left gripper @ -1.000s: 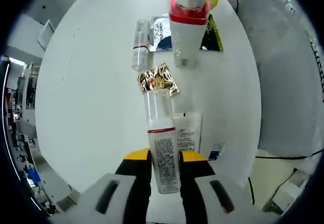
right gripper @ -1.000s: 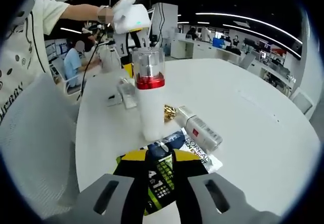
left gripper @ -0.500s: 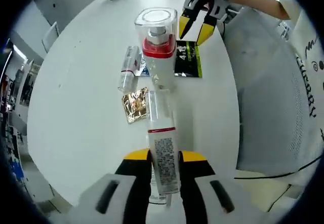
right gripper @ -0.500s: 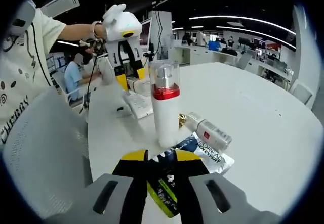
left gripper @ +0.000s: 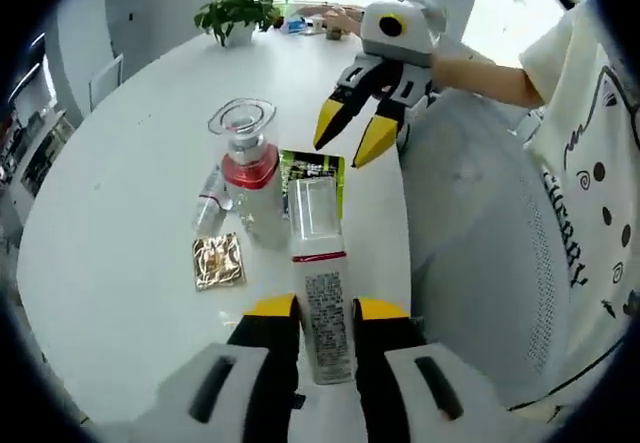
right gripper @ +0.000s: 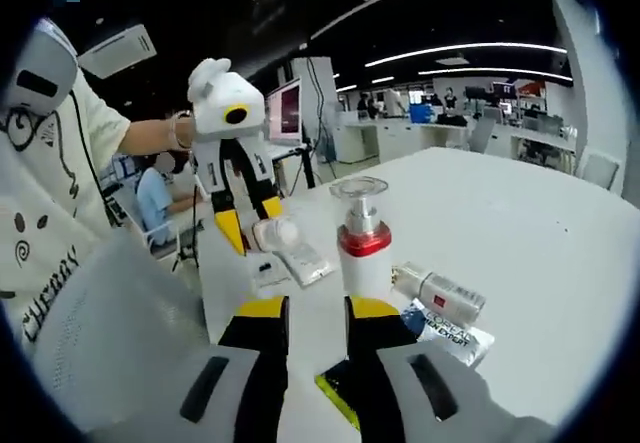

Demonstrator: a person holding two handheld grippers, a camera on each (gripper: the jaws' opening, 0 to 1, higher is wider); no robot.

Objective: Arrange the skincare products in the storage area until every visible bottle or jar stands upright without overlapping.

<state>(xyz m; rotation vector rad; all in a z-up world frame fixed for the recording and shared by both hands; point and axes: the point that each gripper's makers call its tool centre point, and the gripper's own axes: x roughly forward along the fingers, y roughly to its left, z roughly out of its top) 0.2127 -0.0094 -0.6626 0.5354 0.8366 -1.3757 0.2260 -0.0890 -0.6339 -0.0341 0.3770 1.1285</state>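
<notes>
My left gripper [left gripper: 320, 313] is shut on a slim bottle [left gripper: 320, 298] with a clear cap, a red band and a printed label, held in the air above the white table [left gripper: 120, 163]. From the right gripper view that bottle [right gripper: 276, 233] points end-on in the left gripper [right gripper: 250, 221]. A tall pump bottle [left gripper: 247, 183] with a red collar and clear cap stands upright [right gripper: 362, 253]. A small bottle [left gripper: 208, 201] lies on its side beside it [right gripper: 440, 289]. My right gripper [right gripper: 316, 313] is open and holds nothing; it hovers above the table [left gripper: 352, 135].
A gold sachet [left gripper: 218, 261] and a green-black sachet [left gripper: 312, 178] lie flat near the pump bottle. A blue printed sachet [right gripper: 452, 329] and white sachets [right gripper: 298, 261] also lie on the table. A person's sleeve and a grey chair back [left gripper: 480, 263] are on the right.
My right gripper has let go of the green-black sachet, which now lies on the table, and has lifted away. My left gripper has risen with the slim bottle still held.
</notes>
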